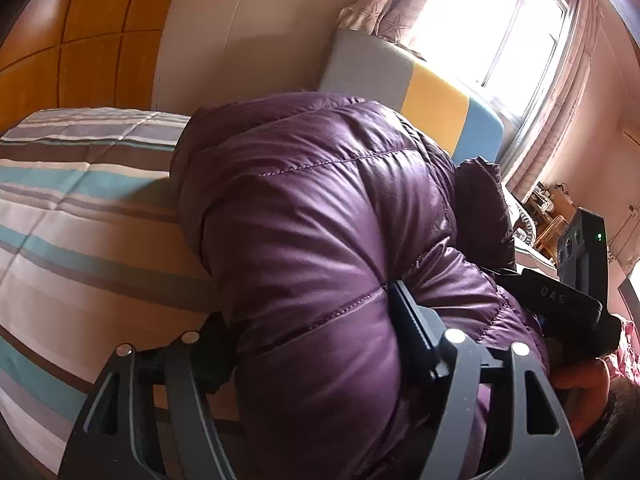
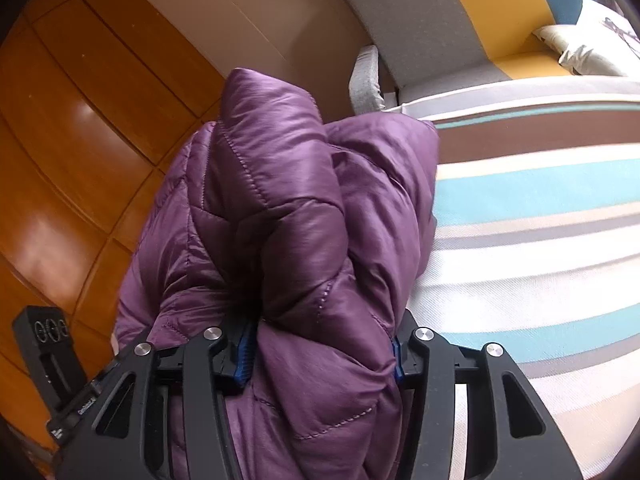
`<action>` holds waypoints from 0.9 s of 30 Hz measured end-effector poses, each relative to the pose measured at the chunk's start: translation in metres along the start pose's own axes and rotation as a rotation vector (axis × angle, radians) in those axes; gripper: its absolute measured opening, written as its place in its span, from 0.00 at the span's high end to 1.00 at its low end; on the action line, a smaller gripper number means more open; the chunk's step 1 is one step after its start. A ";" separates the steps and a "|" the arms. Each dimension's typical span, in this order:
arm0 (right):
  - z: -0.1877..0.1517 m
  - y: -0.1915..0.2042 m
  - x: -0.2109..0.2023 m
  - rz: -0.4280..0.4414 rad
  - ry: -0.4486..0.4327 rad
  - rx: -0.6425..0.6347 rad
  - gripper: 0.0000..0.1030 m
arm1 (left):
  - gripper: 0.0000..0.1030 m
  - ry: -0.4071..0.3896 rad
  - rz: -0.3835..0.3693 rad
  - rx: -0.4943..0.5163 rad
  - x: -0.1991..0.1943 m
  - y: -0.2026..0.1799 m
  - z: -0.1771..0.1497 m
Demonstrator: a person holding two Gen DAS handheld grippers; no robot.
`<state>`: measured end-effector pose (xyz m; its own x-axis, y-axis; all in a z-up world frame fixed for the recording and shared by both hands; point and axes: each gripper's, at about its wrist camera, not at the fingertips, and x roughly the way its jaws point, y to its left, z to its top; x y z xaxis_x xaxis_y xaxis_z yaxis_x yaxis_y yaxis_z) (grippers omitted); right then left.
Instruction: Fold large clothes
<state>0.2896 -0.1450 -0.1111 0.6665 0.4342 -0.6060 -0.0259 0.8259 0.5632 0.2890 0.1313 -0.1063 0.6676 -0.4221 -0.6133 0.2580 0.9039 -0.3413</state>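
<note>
You are gripping the purple puffer jacket (image 1: 320,216) in both tools: the left tool (image 1: 320,336) and right tool (image 2: 320,352) are each clenching a thick bunch directly ahead, above the striped bed (image 2: 540,240). Folding appears well advanced; laying down remains.

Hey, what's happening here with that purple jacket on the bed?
A person is folding a purple puffer jacket with two handheld tools. The left tool and the right tool are each clamped on a thick bunch of the quilted fabric. The jacket is bundled up and held over a striped bedspread, not yet laid flat in a finished fold.
</note>
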 end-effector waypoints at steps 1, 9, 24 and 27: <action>0.001 -0.001 0.000 0.001 0.000 0.010 0.50 | 0.29 0.001 0.005 0.000 -0.001 0.001 -0.001; -0.012 0.018 -0.053 -0.023 -0.057 -0.017 0.34 | 0.26 -0.072 0.093 0.005 -0.045 -0.021 -0.001; -0.069 0.030 -0.043 -0.218 0.056 -0.082 0.28 | 0.15 0.024 0.240 0.118 -0.051 -0.018 -0.043; -0.068 0.026 -0.030 -0.258 0.049 -0.125 0.23 | 0.14 0.039 0.233 0.093 -0.042 -0.011 -0.043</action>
<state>0.2179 -0.1120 -0.1162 0.6263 0.2182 -0.7484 0.0464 0.9479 0.3152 0.2276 0.1358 -0.1077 0.6897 -0.2027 -0.6951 0.1647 0.9788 -0.1220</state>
